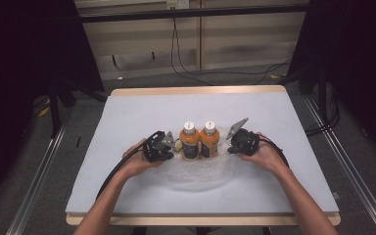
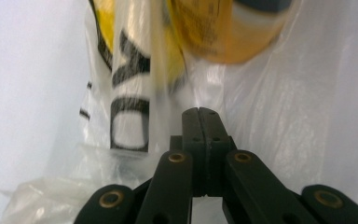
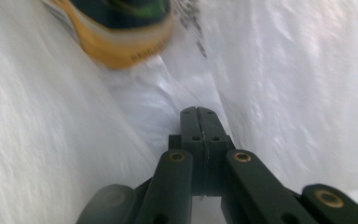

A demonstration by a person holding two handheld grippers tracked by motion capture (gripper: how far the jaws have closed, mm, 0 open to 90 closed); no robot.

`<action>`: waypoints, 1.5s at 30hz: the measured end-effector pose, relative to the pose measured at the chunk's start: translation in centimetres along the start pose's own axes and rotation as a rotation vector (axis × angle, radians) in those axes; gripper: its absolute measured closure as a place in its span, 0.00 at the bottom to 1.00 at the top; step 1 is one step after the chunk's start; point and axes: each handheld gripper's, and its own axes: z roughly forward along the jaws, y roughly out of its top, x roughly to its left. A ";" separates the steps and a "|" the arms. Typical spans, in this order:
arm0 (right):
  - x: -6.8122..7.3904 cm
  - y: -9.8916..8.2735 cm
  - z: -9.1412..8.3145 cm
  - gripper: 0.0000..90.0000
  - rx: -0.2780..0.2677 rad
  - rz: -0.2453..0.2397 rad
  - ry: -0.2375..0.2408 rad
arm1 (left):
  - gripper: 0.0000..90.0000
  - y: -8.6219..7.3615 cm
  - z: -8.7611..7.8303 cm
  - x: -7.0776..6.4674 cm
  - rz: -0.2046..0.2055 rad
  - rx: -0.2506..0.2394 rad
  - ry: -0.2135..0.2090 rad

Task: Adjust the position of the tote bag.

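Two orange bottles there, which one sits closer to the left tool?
The left bottle, the one at the left in the high view. It stands right beside the left tool, while the right bottle stands on its far side, next to the right tool.

hand-held gripper [image 3: 198, 112]: jaws closed | clear plastic bag [image 3: 279, 84] around | orange bottle [image 3: 121, 32] ahead, blurred

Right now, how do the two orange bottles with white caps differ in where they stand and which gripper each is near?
The left orange bottle stands nearest the left gripper; the right orange bottle is nearer the right gripper. A small yellow item shows beside the left bottle, none beside the right. Both are upright, touching side by side, white-capped, dark-labelled, standing on clear plastic film.
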 end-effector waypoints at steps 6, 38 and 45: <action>-0.4 -0.5 -0.5 1.00 0.051 -0.011 -0.018 | 1.00 -0.5 -0.3 0.2 -0.003 0.014 0.002; -2.1 -3.0 -2.1 1.00 0.140 0.051 -0.049 | 1.00 -4.2 -1.9 1.8 -0.069 0.013 0.046; -2.6 -3.9 -2.5 1.00 0.140 0.076 -0.064 | 1.00 -5.7 -2.6 2.0 -0.105 0.011 0.039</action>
